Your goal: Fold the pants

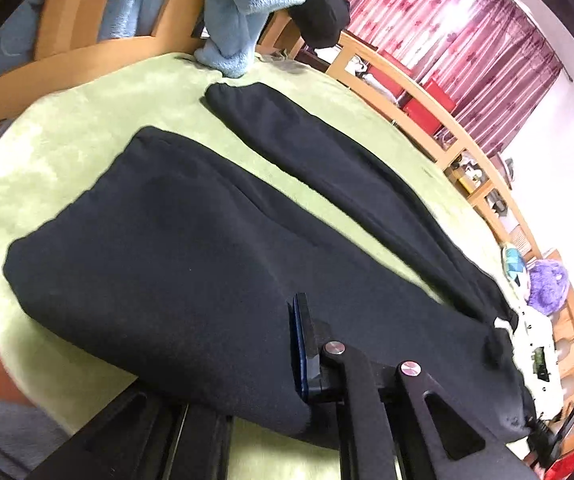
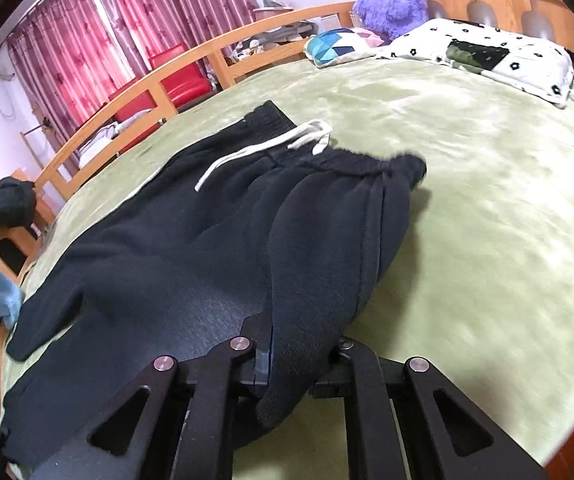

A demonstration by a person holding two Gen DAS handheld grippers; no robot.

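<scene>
Black fleece pants [image 1: 175, 240] lie on a green bedspread [image 1: 67, 148], legs apart. In the left wrist view my left gripper [image 1: 283, 364] is shut on the near leg's edge; one finger [image 1: 301, 344] shows above the cloth, the other is hidden under it. In the right wrist view the pants [image 2: 191, 240] show their waistband with a white drawstring [image 2: 271, 144]. My right gripper [image 2: 291, 360] is shut on a raised fold of the hip side near the waist.
A wooden bed rail [image 2: 135, 96] runs along the far side. A flowered pillow [image 2: 487, 52], a purple plush toy [image 2: 391, 0] and a patterned cushion [image 2: 339, 44] lie at the head. Blue fleece [image 1: 243, 12] and a black garment [image 1: 323, 12] hang at the foot.
</scene>
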